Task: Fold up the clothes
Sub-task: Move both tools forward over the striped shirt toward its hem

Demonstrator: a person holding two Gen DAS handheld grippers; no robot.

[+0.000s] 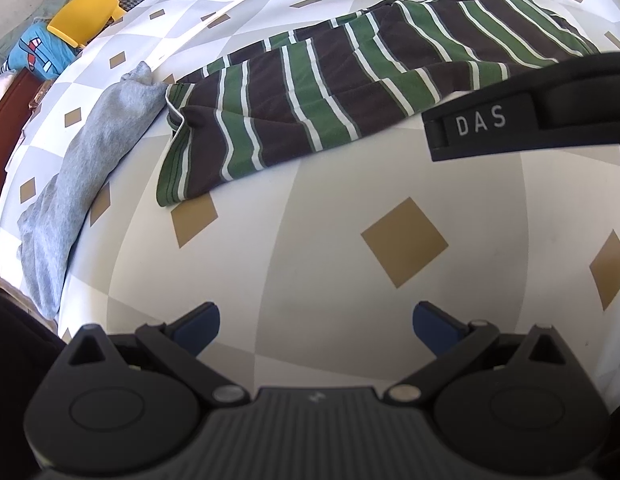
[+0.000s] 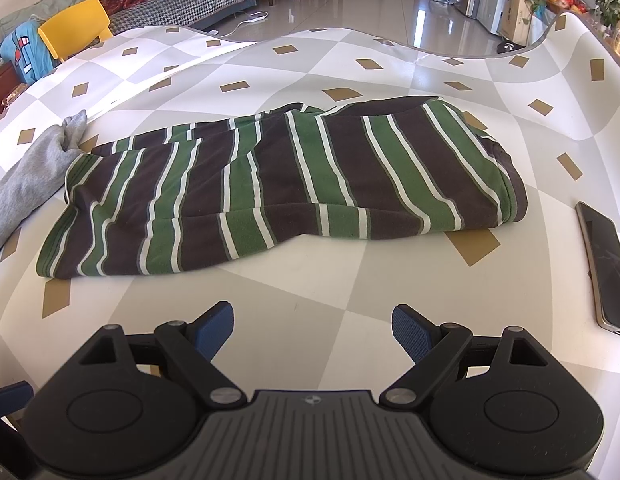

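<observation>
We hold left gripper (image 1: 315, 326) and right gripper (image 2: 313, 330) spread wide, empty, above patterned cloth (image 2: 349, 280). Striped shirt (image 2: 270, 184) lies folded ahead, grey garment (image 2: 26, 176) touching its left end.

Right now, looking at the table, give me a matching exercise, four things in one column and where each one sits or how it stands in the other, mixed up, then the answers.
Things:
1. striped garment
2. grey garment
3. phone
4. right tongs

Places or states:
A. flat near the table's right edge
B. open, over bare tablecloth, holding nothing
C. bunched at the left, beside the striped one's left end
D. spread across the middle of the table

Pairs: 1-D, 2-C, 3-A, 4-B
</observation>
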